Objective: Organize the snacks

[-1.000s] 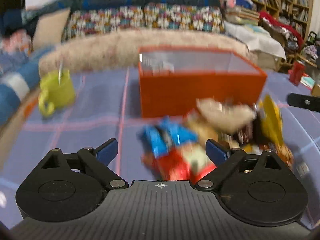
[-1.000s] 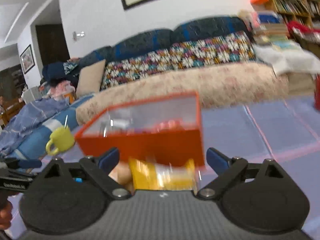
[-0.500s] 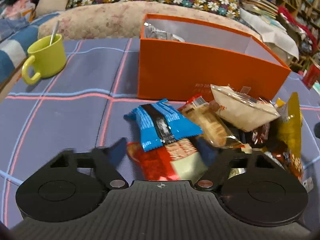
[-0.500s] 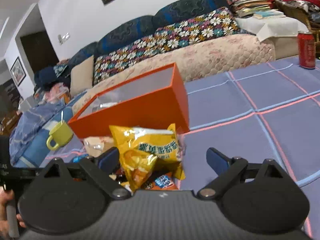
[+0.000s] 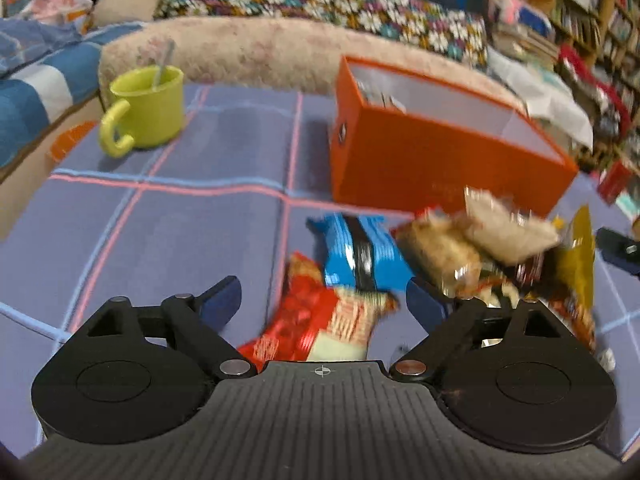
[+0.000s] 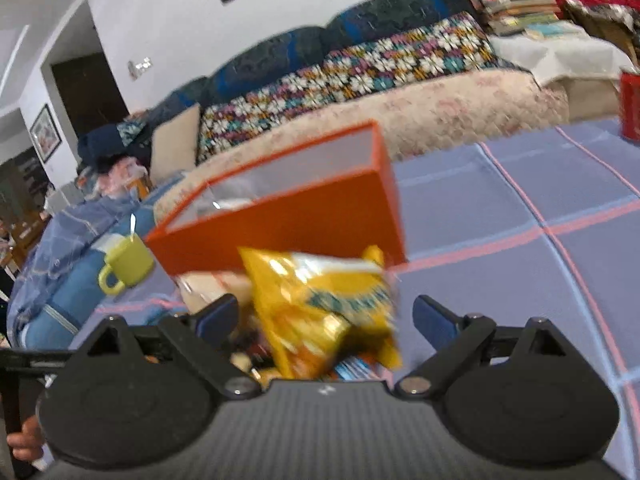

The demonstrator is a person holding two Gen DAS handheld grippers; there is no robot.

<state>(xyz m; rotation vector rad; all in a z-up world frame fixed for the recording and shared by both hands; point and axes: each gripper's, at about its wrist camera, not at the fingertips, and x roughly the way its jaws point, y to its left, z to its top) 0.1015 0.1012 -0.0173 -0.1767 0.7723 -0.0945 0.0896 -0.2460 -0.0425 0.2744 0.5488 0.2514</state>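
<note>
A heap of snack packets is seen low and right of centre in the left wrist view, just in front of the orange box, which is reached at the upper right of the frame. The left gripper is held with its jaws spread wide, the red packet and the blue packet lying between them, neither one clamped. The right gripper is likewise spread apart, with the yellow bag framed between its fingers but not pinched. Two overlapping packets could be caught at once if the left jaws are closed here, and the slick foil could be squeezed out sideways. The green mug with its spoon is shown clearly at the upper left only in the left view; the red can at the right edge is shown clearly only in the right view
</note>
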